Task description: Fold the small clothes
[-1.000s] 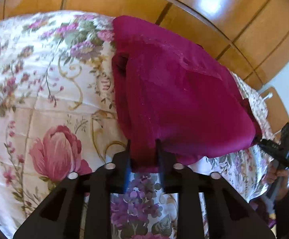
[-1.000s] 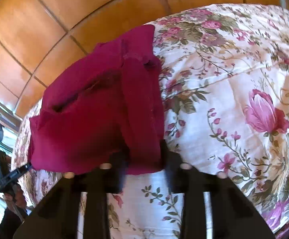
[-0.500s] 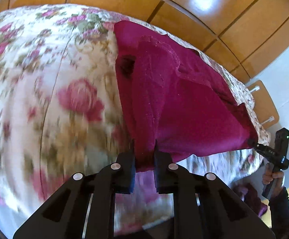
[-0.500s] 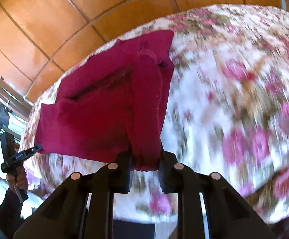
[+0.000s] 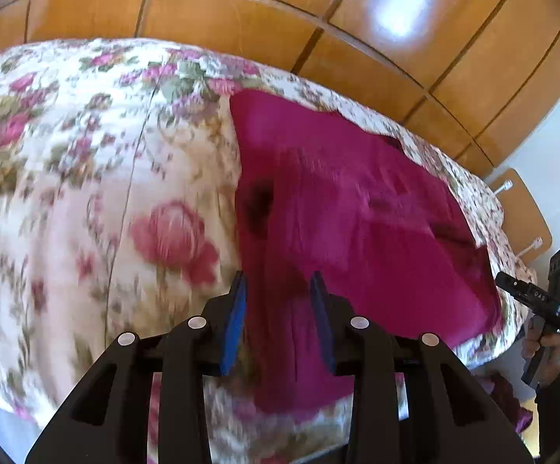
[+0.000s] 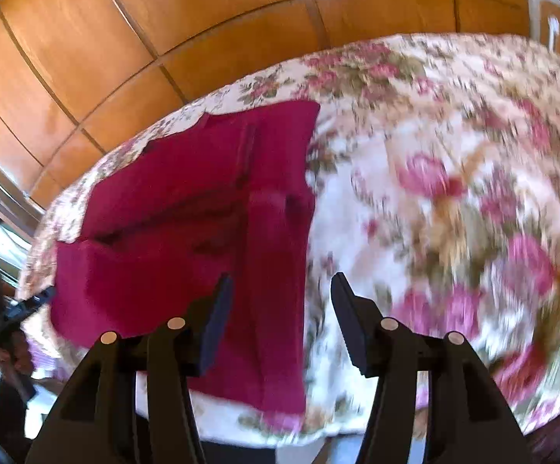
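Note:
A magenta garment (image 5: pixel 357 224) lies spread on the floral bedspread (image 5: pixel 86 193), its near edge at the bed's front edge. In the right wrist view the garment (image 6: pixel 202 232) lies left of centre. My left gripper (image 5: pixel 280 297) is open, its jaws apart on either side of the garment's near left part. My right gripper (image 6: pixel 280 294) is open above the garment's near right corner. The right gripper also shows in the left wrist view (image 5: pixel 538 297), at the garment's far corner. Both views are motion-blurred.
A wooden panelled wardrobe (image 5: pixel 280 19) stands behind the bed. A wooden bedside piece with white cables (image 5: pixel 523 208) is at the right in the left wrist view. More magenta cloth (image 5: pixel 511 406) lies low beside the bed.
Both grippers have opened and let go of the garment, which now lies on the bed. Both grippers have pulled back toward the bed's front edge.

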A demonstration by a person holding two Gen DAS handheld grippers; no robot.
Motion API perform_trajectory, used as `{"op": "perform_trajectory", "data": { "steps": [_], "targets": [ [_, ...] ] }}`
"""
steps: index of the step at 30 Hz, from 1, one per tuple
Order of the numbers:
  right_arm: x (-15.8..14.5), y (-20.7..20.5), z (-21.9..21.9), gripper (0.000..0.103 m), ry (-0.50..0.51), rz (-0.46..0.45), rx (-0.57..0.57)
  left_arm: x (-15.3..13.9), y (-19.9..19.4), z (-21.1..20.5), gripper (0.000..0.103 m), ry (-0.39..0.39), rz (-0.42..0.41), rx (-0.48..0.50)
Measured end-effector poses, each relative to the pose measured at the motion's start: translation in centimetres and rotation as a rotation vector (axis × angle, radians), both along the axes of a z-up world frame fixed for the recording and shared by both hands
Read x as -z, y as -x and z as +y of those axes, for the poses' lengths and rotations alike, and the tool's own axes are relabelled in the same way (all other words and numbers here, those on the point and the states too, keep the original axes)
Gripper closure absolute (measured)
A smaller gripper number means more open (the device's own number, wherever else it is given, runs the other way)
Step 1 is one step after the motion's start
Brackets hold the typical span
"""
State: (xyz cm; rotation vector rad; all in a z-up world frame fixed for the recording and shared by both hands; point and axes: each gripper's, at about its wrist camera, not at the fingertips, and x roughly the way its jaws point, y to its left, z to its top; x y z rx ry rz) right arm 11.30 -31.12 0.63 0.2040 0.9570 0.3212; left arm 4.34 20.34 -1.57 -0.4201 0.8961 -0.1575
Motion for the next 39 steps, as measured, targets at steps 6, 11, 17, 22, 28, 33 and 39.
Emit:
{"op": "perform_trajectory", "data": {
  "steps": [6, 11, 17, 22, 28, 33, 39],
  "targets": [
    [2.2, -3.4, 2.8, 0.064, 0.089, 0.029, -0.04, 0.5, -3.8, -0.4, 0.071, -0.005, 0.001, 0.01],
    [0.9, -2.0, 2.4, 0.095, 0.083, -0.012, -0.044, -0.4, -3.5, -1.4, 0.096, -0.043, -0.055, 0.024],
    [-4.0, -0.3, 1.4, 0.096, 0.029, -0.12, -0.015, -2.7, -2.0, -0.3, 0.096, -0.018, -0.127, -0.008],
    [-6.4, -3.1, 2.1, 0.096, -0.035, -0.172, 0.003, -5.6, -3.0, -0.2, 0.096, -0.054, -0.207, -0.026],
    [-6.6, -9.5, 2.7, 0.096, -0.064, -0.165, 0.056, -6.9, -7.7, -0.3, 0.096, -0.145, -0.228, -0.048],
    [-6.1, -15.5, 4.1, 0.096, -0.026, -0.142, 0.081, -6.5, -13.1, 0.2, 0.096, -0.188, -0.202, -0.084],
    [-1.9, -21.7, 5.7, 0.096, 0.03, -0.037, 0.115, -4.2, -19.5, 0.2, 0.096, -0.287, -0.121, -0.126]
  ]
}}
